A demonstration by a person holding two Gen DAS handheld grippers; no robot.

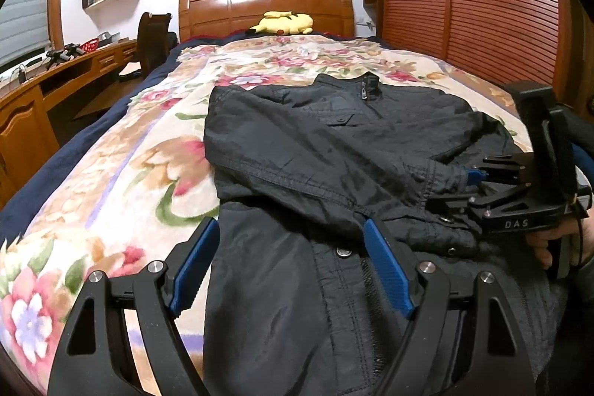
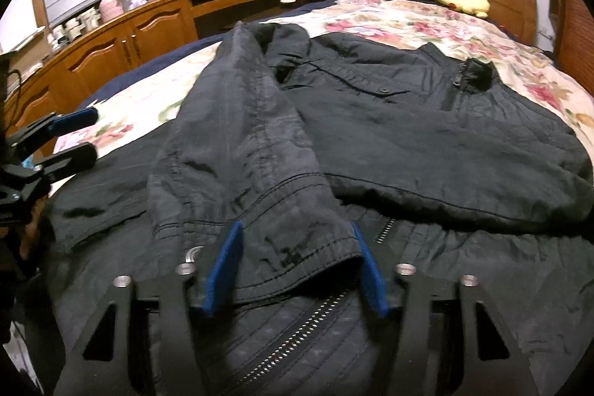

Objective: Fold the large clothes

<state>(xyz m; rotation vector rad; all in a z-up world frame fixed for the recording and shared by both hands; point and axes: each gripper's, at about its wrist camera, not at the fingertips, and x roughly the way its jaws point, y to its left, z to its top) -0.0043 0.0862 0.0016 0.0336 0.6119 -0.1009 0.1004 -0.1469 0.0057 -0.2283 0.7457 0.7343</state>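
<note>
One sleeve (image 2: 237,151) was already laid across the black jacket (image 1: 334,143), its cuff clamped in the right gripper (image 2: 297,266), while the left gripper (image 1: 293,266) was left gaping, with the hem fold still undone.

I saw the black jacket (image 1: 334,143) lying front-up on the floral bedspread (image 1: 148,151), collar twd headboard, zipper partly open, one sleeve (image 2: 237,143) folded across its front.

"DAS" stands on the right tongs (image 1: 471,179).
</note>
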